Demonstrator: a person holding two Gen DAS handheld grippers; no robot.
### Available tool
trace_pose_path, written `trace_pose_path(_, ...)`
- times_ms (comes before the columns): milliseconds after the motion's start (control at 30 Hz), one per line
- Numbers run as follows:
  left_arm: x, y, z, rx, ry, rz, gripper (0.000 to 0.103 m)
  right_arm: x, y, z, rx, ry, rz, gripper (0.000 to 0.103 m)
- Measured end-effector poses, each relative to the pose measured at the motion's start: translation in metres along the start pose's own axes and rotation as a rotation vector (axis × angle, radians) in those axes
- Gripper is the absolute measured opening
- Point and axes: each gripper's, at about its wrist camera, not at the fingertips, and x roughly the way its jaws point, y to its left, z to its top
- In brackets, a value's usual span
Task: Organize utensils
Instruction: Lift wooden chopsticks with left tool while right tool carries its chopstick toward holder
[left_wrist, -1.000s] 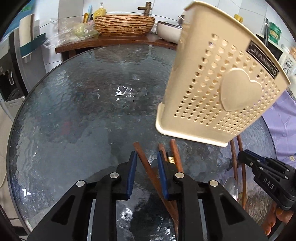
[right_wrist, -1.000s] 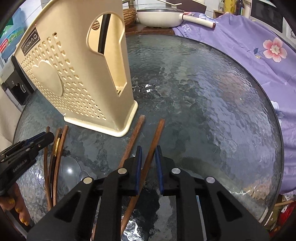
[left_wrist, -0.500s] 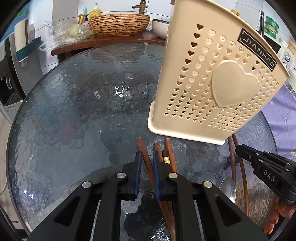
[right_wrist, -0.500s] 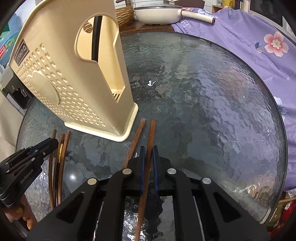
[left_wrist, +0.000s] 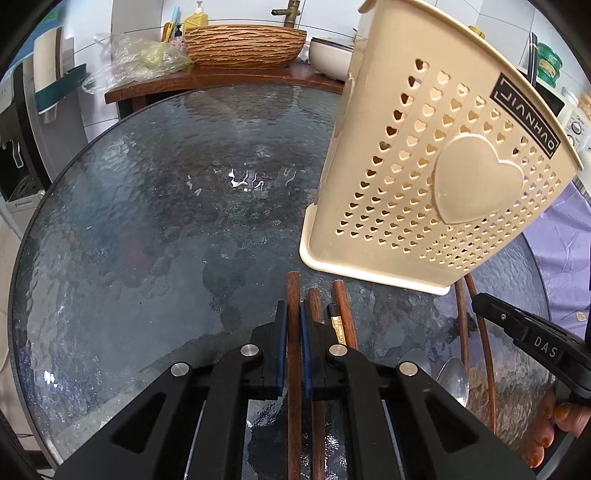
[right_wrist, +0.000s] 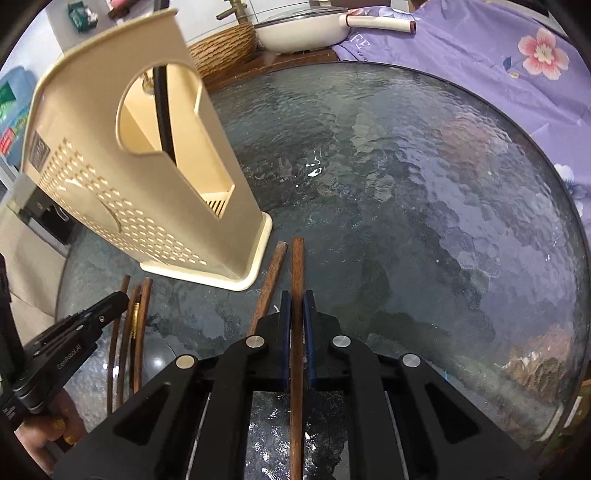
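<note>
Brown chopstick (left_wrist: 293, 332) now pinched between left gripper (left_wrist: 292, 325) pads, just before cream holder (left_wrist: 424, 177) base; a second ago jaws stood apart around it. Second chopstick (right_wrist: 296, 314) likewise clamped by right gripper (right_wrist: 296, 317), right of holder. Both grasps judged secured; lift toward holder opening expected next. Spoons (left_wrist: 452, 373) left on glass table (left_wrist: 147, 240) beside holder.

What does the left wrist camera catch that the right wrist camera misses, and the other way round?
Only the left wrist view shows the holder's heart emblem, the spoons and the plastic bag. Only the right wrist view shows the holder's side opening and the flowered purple cloth. Both show the beige utensil holder on the glass table, the woven basket, and a gripper shut on a wooden chopstick: left gripper, right gripper.
</note>
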Motion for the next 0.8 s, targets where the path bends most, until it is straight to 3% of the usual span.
trace_pose_path(267,-0.025,0.007,0.004,-0.004,-0.064,-0.023,0.007,-0.026,-0.004,0.000,-0.024,-0.080,0.085,0.007)
trace_pose_path(533,-0.072,0.001,0.009,0.026,-0.174,-0.057,0.007,-0.083,0.010,0.001,-0.098,-0.192,0.209,0.007)
trace_pose_path(800,-0.104,-0.008,0.005,0.058,-0.244,-0.078,0.007,-0.127,0.023,-0.007,-0.164,-0.265,0.272,0.007)
